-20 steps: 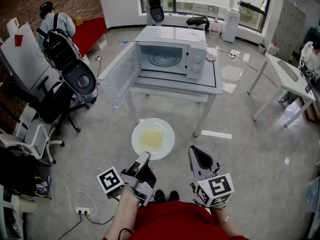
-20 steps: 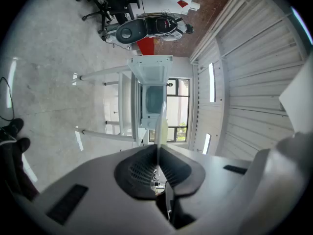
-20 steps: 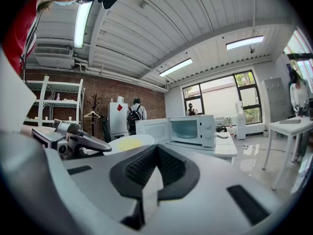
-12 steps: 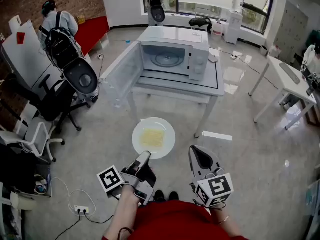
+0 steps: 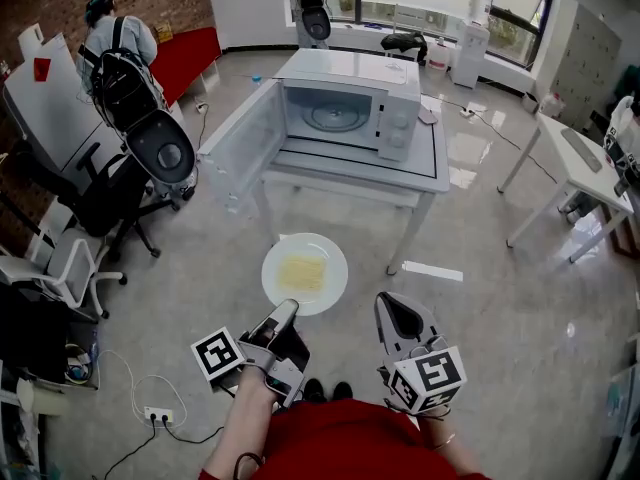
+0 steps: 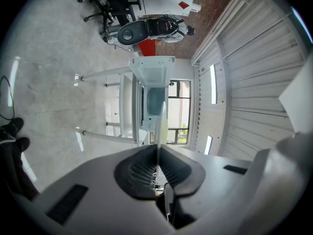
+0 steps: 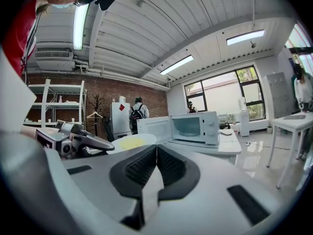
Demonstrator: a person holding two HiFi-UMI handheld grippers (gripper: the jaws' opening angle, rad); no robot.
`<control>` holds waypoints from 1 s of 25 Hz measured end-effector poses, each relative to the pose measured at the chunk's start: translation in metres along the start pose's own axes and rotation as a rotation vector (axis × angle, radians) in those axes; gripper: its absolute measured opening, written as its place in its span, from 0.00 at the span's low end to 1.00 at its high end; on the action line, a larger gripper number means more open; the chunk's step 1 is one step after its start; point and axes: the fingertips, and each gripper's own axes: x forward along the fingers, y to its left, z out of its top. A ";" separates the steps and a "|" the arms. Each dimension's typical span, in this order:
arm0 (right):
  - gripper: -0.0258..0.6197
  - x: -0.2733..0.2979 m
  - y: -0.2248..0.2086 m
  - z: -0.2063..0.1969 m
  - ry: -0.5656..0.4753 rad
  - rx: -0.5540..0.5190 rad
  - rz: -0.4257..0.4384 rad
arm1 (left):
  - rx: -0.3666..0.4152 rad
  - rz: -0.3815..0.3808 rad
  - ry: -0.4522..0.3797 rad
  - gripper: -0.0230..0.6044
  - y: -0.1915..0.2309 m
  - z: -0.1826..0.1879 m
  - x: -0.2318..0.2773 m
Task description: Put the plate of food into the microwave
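A white plate (image 5: 305,273) with a flat yellow piece of food (image 5: 303,273) is held out over the floor, in front of the table. My left gripper (image 5: 285,312) is shut on the plate's near rim; in the left gripper view the plate (image 6: 162,126) shows edge-on between the pads. My right gripper (image 5: 398,314) hangs beside it to the right, shut with nothing in it. The white microwave (image 5: 350,101) stands on the white table (image 5: 425,173) ahead, its door (image 5: 240,148) swung wide open to the left and its cavity showing a glass turntable. From the right gripper view, the plate (image 7: 133,142) is at left and the microwave (image 7: 190,127) beyond.
Black office chairs (image 5: 130,183) and a person with a backpack (image 5: 115,53) are at the left. A second white table (image 5: 575,163) stands at the right. A power strip and cables (image 5: 150,408) lie on the floor at lower left. My shoes (image 5: 322,392) are just below the grippers.
The view has crept a little toward the table; the plate sits slightly further left and higher in the head view. Both grippers keep their grip and stance.
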 end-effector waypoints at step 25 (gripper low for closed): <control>0.06 0.126 -0.090 0.026 -0.003 -0.033 0.011 | 0.034 0.010 0.012 0.07 -0.002 0.084 0.155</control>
